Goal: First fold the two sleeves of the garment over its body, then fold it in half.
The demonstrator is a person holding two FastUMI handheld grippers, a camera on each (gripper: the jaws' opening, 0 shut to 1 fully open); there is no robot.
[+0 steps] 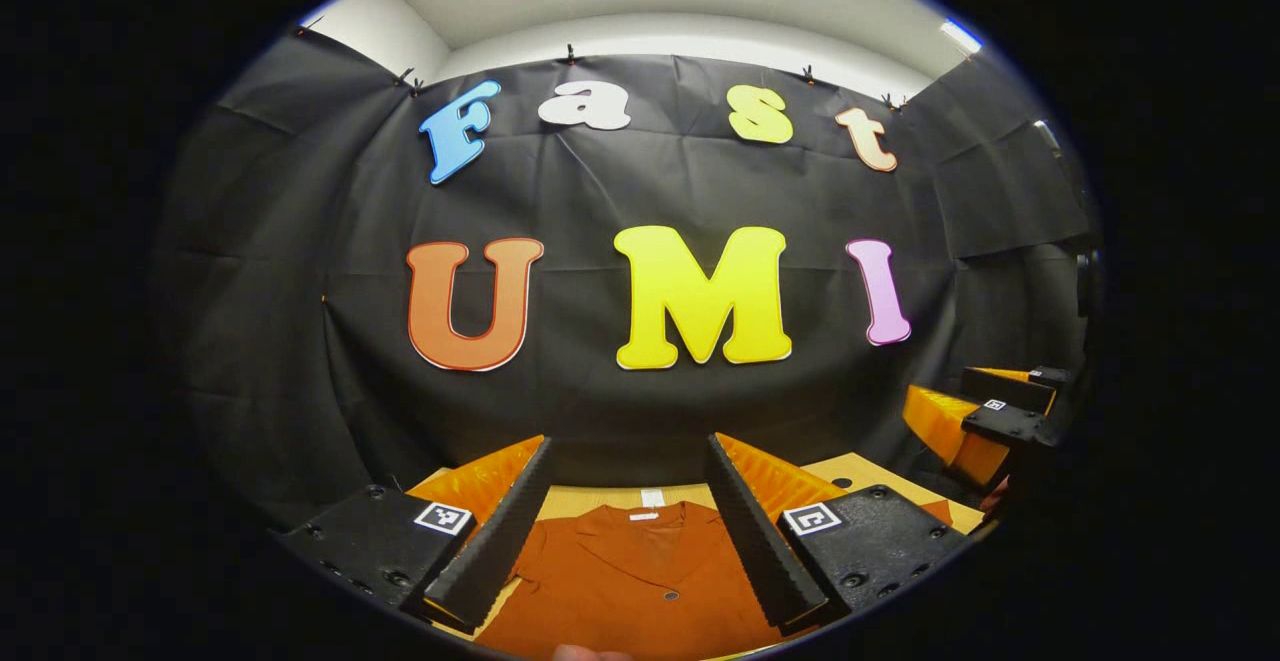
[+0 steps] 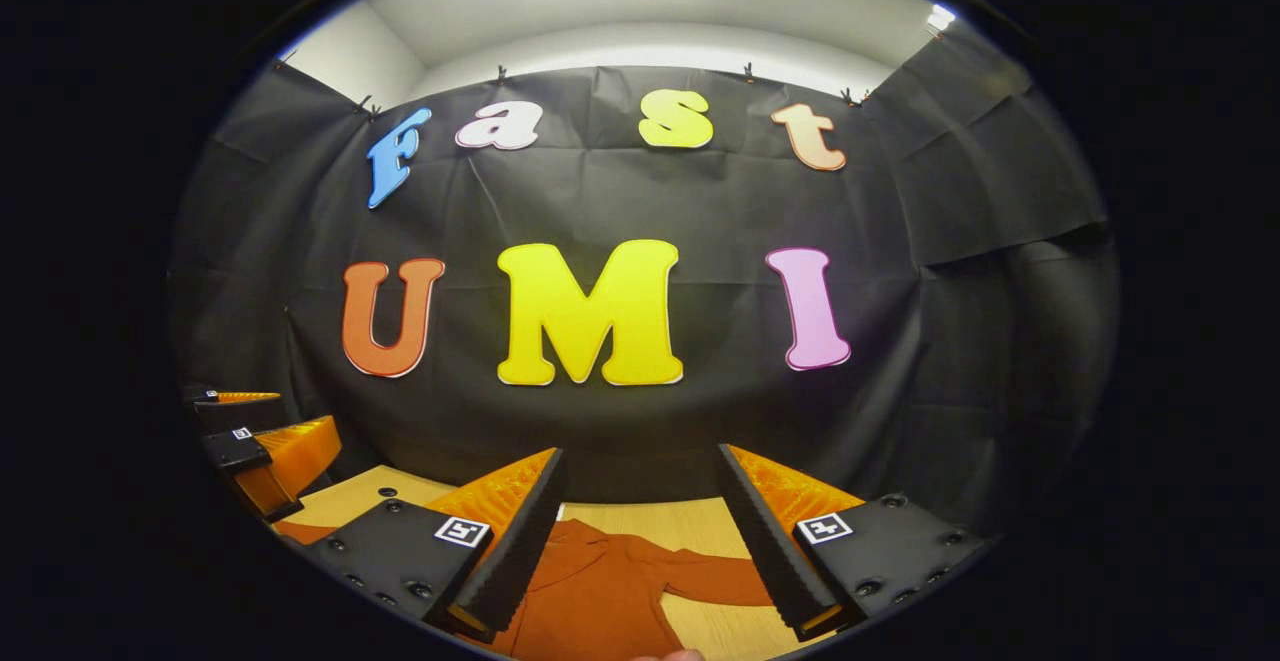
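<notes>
— What is lying under you, and where?

— The wooden worktop (image 1: 860, 469) is stretching out below me, and the rust-orange garment (image 1: 640, 581) is lying flat on it, between and beneath my two grippers. In the left gripper view its collar (image 1: 640, 519) is pointing away from me toward the booth wall, so its long axis is running from me to the wall. In the right gripper view one sleeve (image 2: 715, 581) is reaching out sideways to the right across the wood.

— And the grippers?

— I am holding my left gripper (image 1: 630, 531) above the collar, its jaws standing wide apart and gripping nothing. My right gripper (image 2: 640, 541) is hovering over the sleeve side, its jaws also spread wide and empty.

— Anything small?

— A dark button (image 1: 670, 595) is sitting on the front below the collar.
</notes>
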